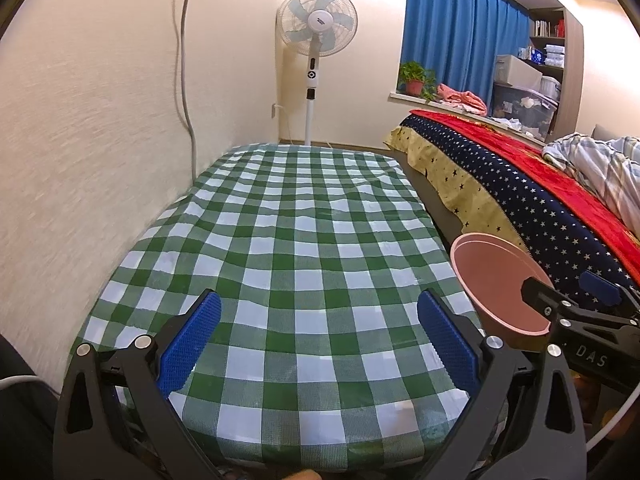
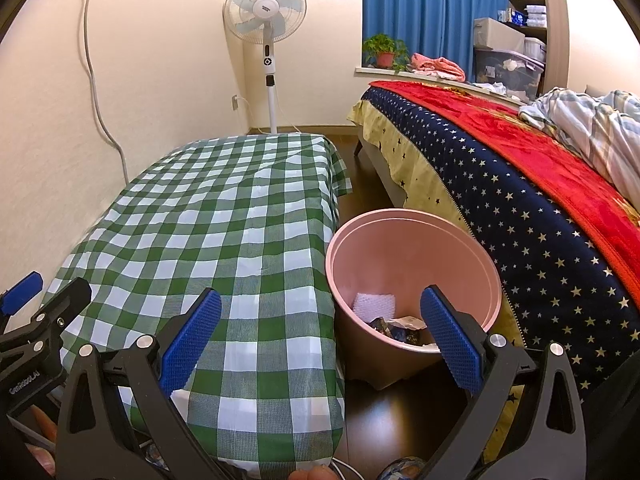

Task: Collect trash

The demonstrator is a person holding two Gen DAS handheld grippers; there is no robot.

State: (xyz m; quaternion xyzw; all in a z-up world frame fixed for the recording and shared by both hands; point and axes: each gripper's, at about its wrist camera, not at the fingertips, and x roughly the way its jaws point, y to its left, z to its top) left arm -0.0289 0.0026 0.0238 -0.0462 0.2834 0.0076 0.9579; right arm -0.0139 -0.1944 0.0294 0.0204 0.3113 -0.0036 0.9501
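Observation:
A pink trash bin [image 2: 412, 256] stands on the floor between the table and the bed. It holds white paper [image 2: 374, 304] and dark wrappers [image 2: 394, 330]. It also shows in the left wrist view [image 1: 496, 280]. My right gripper [image 2: 320, 338] is open and empty, above the table's right edge and the bin. My left gripper [image 1: 318, 338] is open and empty over the near part of the green checked tablecloth [image 1: 288, 240]. The right gripper shows in the left wrist view [image 1: 568, 300], by the bin. The left gripper shows in the right wrist view [image 2: 36, 304].
The table stands against a cream wall [image 1: 80, 140] on the left. A bed with a starry navy cover and red blanket [image 2: 520, 184] lies to the right. A white standing fan [image 2: 266, 32] is beyond the table. Dark floor [image 2: 400, 420] lies near the bin.

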